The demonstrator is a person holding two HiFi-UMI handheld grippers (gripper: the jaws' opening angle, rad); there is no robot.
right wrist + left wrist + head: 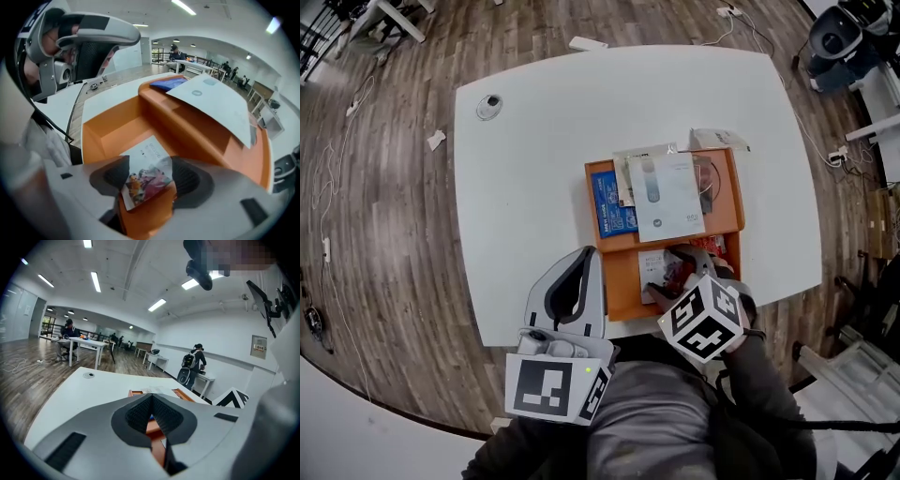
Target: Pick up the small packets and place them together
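An orange tray [619, 281] with a far and a near compartment stands on the white table. A small white packet with a red and yellow picture [145, 178] lies on the near compartment's floor. My right gripper [151, 177] points steeply down over it, jaws open; the packet lies between the pads and nothing is gripped. The head view shows this gripper [680, 281] over the same packet [659, 265]. A large white packet [666, 197] and a blue packet [609, 202] fill the far compartment. My left gripper [586, 255] hovers left of the tray, shut and empty, its pads [140, 411] meeting at the tips.
A small round disc [489, 106] sits at the table's far left. Another pale packet [717, 141] lies at the tray's far right corner. The table's near edge runs just below the tray. Cables and scraps lie on the wooden floor around.
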